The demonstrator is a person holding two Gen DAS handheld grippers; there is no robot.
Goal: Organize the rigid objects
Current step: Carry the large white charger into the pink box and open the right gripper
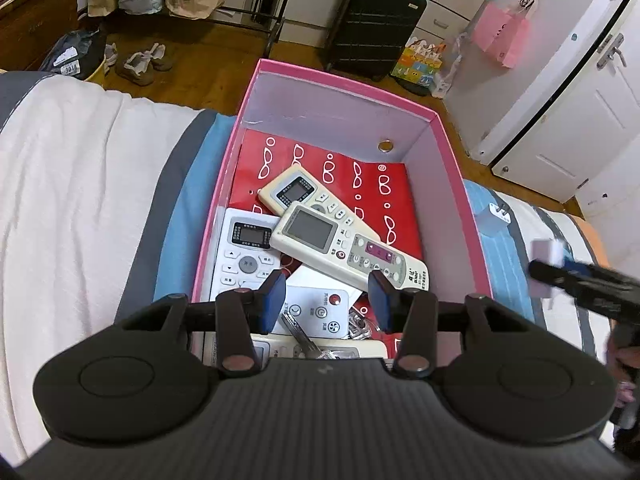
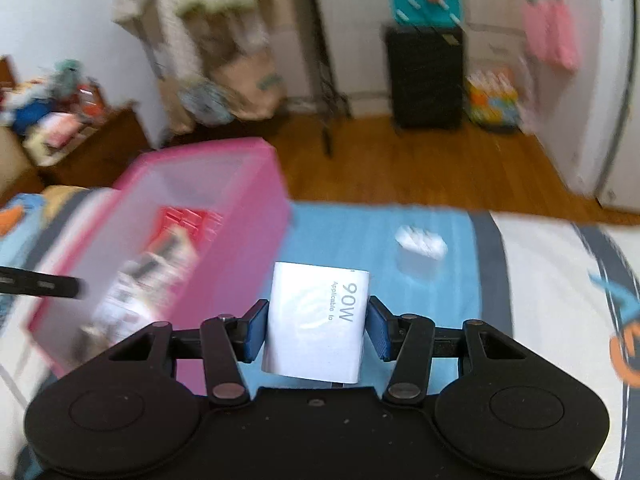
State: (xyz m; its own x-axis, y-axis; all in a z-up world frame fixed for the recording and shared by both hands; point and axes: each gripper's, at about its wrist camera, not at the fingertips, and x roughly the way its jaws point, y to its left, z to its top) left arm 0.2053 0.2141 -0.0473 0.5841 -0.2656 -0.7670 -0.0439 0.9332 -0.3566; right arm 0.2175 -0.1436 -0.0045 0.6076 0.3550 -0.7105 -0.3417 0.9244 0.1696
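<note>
Striped bedspread (image 1: 80, 184) bears pink box (image 1: 452, 184); wooden floor (image 2: 420, 164) beyond.

Remotes (image 1: 320, 236) lie in box (image 1: 448, 160) on bed (image 1: 80, 180).

Box in right wrist view: the open pink cardboard box (image 2: 224, 200) is smeared by motion blur; the remotes inside it cannot be told apart.
Box near end: in the left wrist view the left tool (image 1: 327, 294) hides the keys (image 1: 298, 334) and lower remotes.
Second charger: the small white plug (image 2: 420, 246) right of the box is blurred.
</note>
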